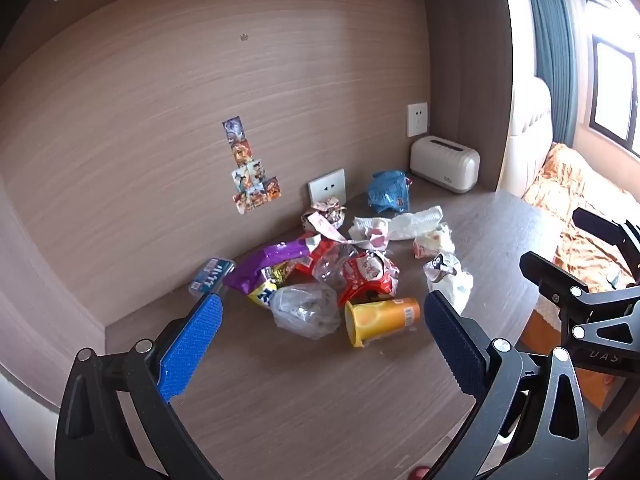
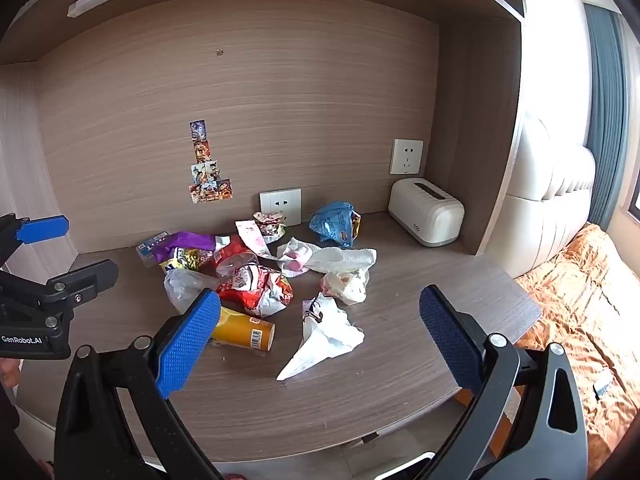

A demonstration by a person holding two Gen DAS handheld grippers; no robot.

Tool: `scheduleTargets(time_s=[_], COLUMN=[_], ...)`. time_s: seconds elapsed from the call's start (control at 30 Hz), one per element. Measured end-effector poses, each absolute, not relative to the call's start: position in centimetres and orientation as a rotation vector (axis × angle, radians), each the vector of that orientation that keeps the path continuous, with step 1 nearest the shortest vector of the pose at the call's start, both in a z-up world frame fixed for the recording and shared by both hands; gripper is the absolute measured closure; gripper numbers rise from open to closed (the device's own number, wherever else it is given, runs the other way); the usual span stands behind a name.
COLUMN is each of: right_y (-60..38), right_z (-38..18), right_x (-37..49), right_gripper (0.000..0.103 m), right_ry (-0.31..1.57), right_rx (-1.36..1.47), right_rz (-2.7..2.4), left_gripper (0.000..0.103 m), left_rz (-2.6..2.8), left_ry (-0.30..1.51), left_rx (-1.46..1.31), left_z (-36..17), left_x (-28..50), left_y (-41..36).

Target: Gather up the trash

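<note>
A pile of trash lies on the wooden desk (image 1: 320,392): an orange-yellow cup (image 1: 382,320) on its side, a clear plastic bag (image 1: 306,310), a red wrapper (image 1: 370,274), a purple packet (image 1: 268,258), a blue bag (image 1: 388,192) and white crumpled paper (image 1: 450,280). My left gripper (image 1: 322,320) is open and empty, hovering just in front of the cup and clear bag. My right gripper (image 2: 320,320) is open and empty above the white crumpled paper (image 2: 326,338), with the cup (image 2: 244,332) beside its left finger.
A white toaster (image 2: 426,212) stands at the back right of the desk (image 2: 320,412). Wall sockets (image 2: 280,204) and stickers (image 2: 206,176) are on the wooden back panel. A bed with an orange cover (image 2: 580,300) lies to the right.
</note>
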State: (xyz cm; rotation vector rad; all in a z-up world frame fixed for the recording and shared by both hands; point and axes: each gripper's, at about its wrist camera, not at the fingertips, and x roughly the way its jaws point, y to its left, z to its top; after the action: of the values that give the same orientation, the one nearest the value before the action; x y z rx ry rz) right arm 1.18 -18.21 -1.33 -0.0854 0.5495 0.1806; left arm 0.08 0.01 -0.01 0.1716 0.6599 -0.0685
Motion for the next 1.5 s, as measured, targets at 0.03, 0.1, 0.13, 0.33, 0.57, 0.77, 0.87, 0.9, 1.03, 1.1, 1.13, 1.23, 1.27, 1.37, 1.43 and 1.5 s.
scheduleTargets(time_s=[0.03, 0.1, 0.13, 0.33, 0.57, 0.77, 0.87, 0.9, 1.03, 1.1, 1.13, 1.23, 1.27, 1.37, 1.43, 1.5], right_y=[-18.2, -18.2, -18.2, -17.8, -17.8, -17.4, -17.4, -17.4, -17.6, -17.5, -17.5, -17.4, -17.4, -17.5, -17.5, -17.5], right_z=[-1.3, -1.2, -1.2, -1.1, -0.8, -1.0, -1.0, -1.0, -1.1, -1.1, -1.1, -1.0, -0.9, -0.8, -0.7, -0.8], right_x=[1.2, 1.1, 1.1, 1.3, 1.3, 1.1, 1.2, 1.2, 1.2, 1.2, 1.2, 1.2, 1.2, 1.1, 1.2, 1.4], right_gripper=[0.004, 0.004, 0.004, 0.004, 0.004, 0.004, 0.004, 0.004, 0.004, 0.004, 0.004, 0.004, 0.004, 0.004, 0.004, 0.004], right_ry=[0.55, 0.55, 0.553, 0.552, 0.557, 0.55, 0.553, 0.554, 0.56, 0.559, 0.559, 0.557, 0.555, 0.554, 0.561, 0.578], right_rx=[-0.086, -0.087, -0.087, -0.084, -0.09, -0.088, -0.082, -0.079, -0.061, -0.062, -0.064, -0.068, -0.069, -0.064, -0.051, -0.041], right_rz=[0.182, 0.18, 0.181, 0.186, 0.188, 0.184, 0.187, 0.188, 0.193, 0.188, 0.187, 0.191, 0.19, 0.191, 0.196, 0.212], left_gripper=[0.004, 0.004, 0.004, 0.004, 0.004, 0.004, 0.004, 0.004, 0.004, 0.004, 0.004, 0.004, 0.004, 0.004, 0.004, 0.004], left_rz=[-0.07, -0.065, -0.067, -0.066, -0.063, -0.066, -0.059, -0.057, -0.048, -0.048, -0.048, -0.051, -0.052, -0.054, -0.054, -0.049], left_ry=[0.657, 0.654, 0.654, 0.649, 0.658, 0.665, 0.666, 0.666, 0.668, 0.669, 0.671, 0.672, 0.671, 0.666, 0.663, 0.658], left_rx=[0.172, 0.168, 0.164, 0.123, 0.116, 0.101, 0.096, 0.094, 0.085, 0.079, 0.078, 0.08, 0.08, 0.079, 0.08, 0.082], left_z=[0.0, -0.3, -0.3, -0.8, -0.8, -0.8, -0.7, -0.7, -0.7, -0.7, -0.7, -0.7, -0.7, -0.7, -0.7, -0.6], left_x=[0.1, -0.1, -0.1, -0.7, -0.6, -0.4, -0.4, -0.4, -0.1, 0.0, 0.1, 0.2, 0.2, 0.1, 0.1, 0.1], left_y=[0.0, 0.1, 0.1, 1.1, 1.3, 1.6, 1.7, 1.7, 2.1, 2.2, 2.2, 2.1, 2.1, 2.2, 2.1, 2.1])
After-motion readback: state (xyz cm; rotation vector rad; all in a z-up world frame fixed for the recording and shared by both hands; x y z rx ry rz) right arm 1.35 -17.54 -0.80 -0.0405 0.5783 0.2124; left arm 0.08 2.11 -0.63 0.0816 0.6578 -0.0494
